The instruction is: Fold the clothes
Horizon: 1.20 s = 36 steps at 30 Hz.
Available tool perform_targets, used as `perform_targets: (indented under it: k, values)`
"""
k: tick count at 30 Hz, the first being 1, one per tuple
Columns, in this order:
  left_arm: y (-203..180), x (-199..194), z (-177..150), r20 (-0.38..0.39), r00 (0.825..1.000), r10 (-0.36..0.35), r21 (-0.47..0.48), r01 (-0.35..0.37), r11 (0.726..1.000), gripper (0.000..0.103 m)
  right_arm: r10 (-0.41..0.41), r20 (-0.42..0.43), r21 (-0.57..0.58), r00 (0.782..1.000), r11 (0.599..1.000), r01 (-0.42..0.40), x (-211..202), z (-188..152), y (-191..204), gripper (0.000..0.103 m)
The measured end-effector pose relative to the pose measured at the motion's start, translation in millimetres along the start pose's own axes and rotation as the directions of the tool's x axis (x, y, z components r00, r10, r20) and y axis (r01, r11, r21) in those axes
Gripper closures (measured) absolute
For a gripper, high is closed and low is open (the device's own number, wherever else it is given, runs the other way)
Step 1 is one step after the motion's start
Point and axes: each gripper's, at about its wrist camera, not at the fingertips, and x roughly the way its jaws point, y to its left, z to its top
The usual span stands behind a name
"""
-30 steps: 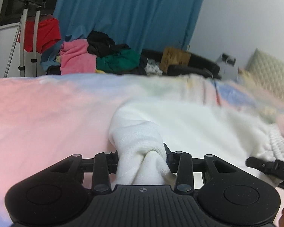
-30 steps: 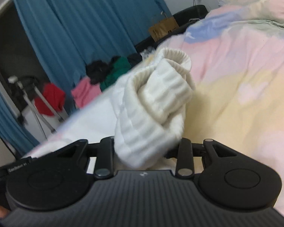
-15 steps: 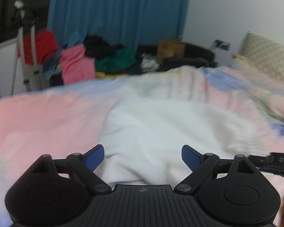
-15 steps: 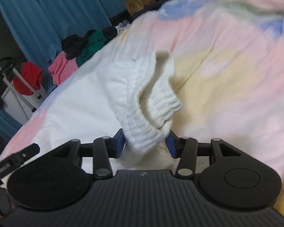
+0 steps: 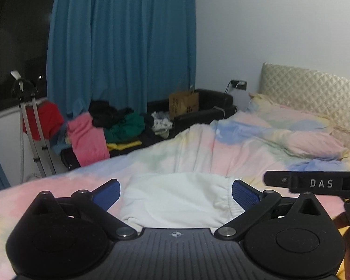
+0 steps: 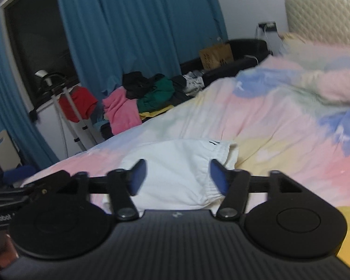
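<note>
A white garment [image 5: 175, 200] with a ribbed elastic edge lies folded flat on the pastel bedspread [image 5: 221, 144]. My left gripper [image 5: 176, 192] hangs just above its near side, open, blue pads spread wide with nothing between them. In the right wrist view the same white garment [image 6: 175, 170] lies under my right gripper [image 6: 177, 175], which is also open and holds nothing. The other tool's black bar [image 5: 315, 183] shows at the right of the left wrist view.
Beyond the bed's far edge a pile of clothes [image 5: 109, 126] in pink, black and green lies on a dark bench. A garment steamer stand [image 5: 30, 121] stands at the left, blue curtains [image 5: 121, 42] behind it. Pillows [image 5: 298, 128] and a quilted headboard [image 5: 315, 88] are at the right.
Both grippers let go of the white garment: the left opened first, then the right. The garment now lies flat on the bed and both grippers have lifted and drawn back.
</note>
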Motion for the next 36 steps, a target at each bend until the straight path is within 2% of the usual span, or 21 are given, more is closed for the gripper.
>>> perform_targets:
  k: [2,4,9,18,24,36]
  values:
    - [-2,-21,1,0.02,1.0,-0.008,-0.007,0.008,1.0,0.0,0.021,0.023,-0.034,1.0,0.999,-0.02,-19,-1,8,0.018]
    - [0,-41,-2,0.039,0.999,-0.022,-0.027,0.023,0.999,0.0,0.045,0.05,-0.068,0.998,0.997,-0.042,-38,-4,16,0.019]
    - [5,-74,-17,0.054,0.999,-0.005,-0.063,0.009,0.998,0.0,0.052,0.109,-0.145,0.993,0.989,-0.036,-69,-22,37,0.019]
    - [38,-119,-54,0.099,0.995,0.009,-0.139,0.005,0.99,0.0,0.074,0.152,-0.149,0.986,0.988,-0.051,-92,-66,54,0.019]
    - [49,-130,-80,0.1,0.993,0.062,-0.089,-0.053,0.995,0.0,0.072,0.184,-0.198,0.98,0.98,-0.035,-93,-92,74,0.019]
    - [73,-116,-128,0.071,0.995,0.076,-0.134,-0.065,0.989,0.0,0.027,0.192,-0.21,0.981,0.978,0.015,-67,-132,84,0.019]
